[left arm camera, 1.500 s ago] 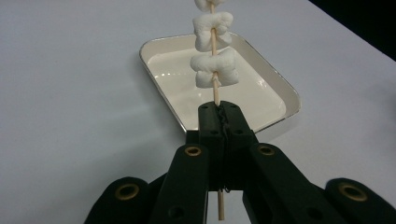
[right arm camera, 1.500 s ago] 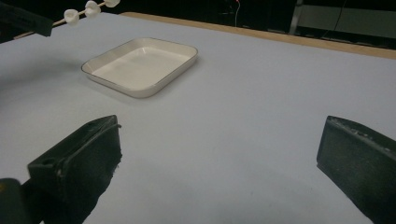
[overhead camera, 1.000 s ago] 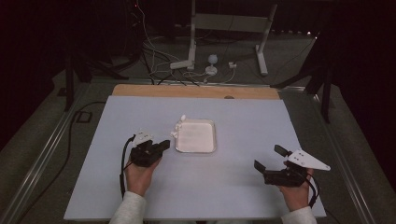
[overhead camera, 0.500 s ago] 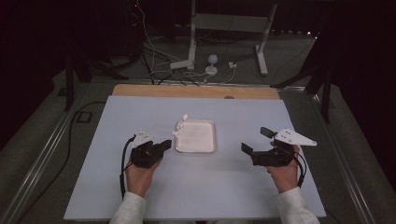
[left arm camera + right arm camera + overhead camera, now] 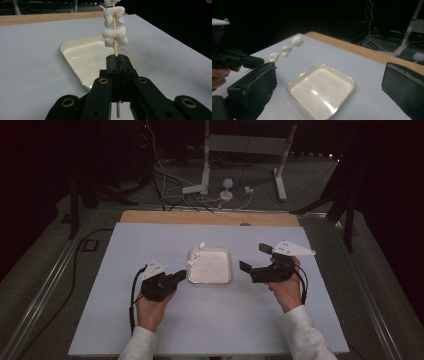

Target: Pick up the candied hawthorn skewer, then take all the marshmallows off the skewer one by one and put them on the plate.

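Wooden skewer (image 5: pixel 115 48) clamped in left gripper (image 5: pixel 119 65) fingers.

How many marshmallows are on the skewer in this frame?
3. In the left gripper view the marshmallows sit stacked along the skewer above the left claw: the lowest nearest the claw, a second above it, a third cut off by the top edge, so more could be hidden.

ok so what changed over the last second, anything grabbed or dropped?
The right tool moved in from the table's right side toward the white tray, rising a bit, jaws open and empty. Nothing was grabbed or let go. The left tool stayed put, shut on the marshmallow skewer over the tray's left edge. Tray unmoved.
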The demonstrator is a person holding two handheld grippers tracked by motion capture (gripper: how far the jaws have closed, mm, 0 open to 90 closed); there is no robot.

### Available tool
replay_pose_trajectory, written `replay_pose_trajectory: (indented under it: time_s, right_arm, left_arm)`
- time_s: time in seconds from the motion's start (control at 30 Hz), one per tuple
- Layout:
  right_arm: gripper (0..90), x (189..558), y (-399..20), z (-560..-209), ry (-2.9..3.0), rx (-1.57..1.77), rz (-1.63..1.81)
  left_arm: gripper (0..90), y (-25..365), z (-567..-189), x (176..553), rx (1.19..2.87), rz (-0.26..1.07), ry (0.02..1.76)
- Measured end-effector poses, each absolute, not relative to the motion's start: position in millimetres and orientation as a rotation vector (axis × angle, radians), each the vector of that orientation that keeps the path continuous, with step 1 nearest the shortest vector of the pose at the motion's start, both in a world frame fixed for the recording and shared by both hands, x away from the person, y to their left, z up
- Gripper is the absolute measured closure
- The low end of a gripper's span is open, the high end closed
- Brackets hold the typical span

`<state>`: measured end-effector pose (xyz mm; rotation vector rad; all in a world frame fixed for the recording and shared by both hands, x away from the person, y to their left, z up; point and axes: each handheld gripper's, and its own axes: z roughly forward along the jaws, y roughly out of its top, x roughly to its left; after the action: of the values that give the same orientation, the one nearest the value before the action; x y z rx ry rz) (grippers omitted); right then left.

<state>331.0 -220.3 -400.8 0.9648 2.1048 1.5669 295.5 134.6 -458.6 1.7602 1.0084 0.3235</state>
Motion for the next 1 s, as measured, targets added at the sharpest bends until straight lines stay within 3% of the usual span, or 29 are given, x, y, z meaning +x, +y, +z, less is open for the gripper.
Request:
replay_pose_trajectory:
  time_s: [1.0]
  right_arm:
    - [0.0, 378, -157, -412, 2.229, 1.083, 1.642]
  left_arm:
    - [90.0, 127, -462, 292, 1.768, 0.326, 0.942]
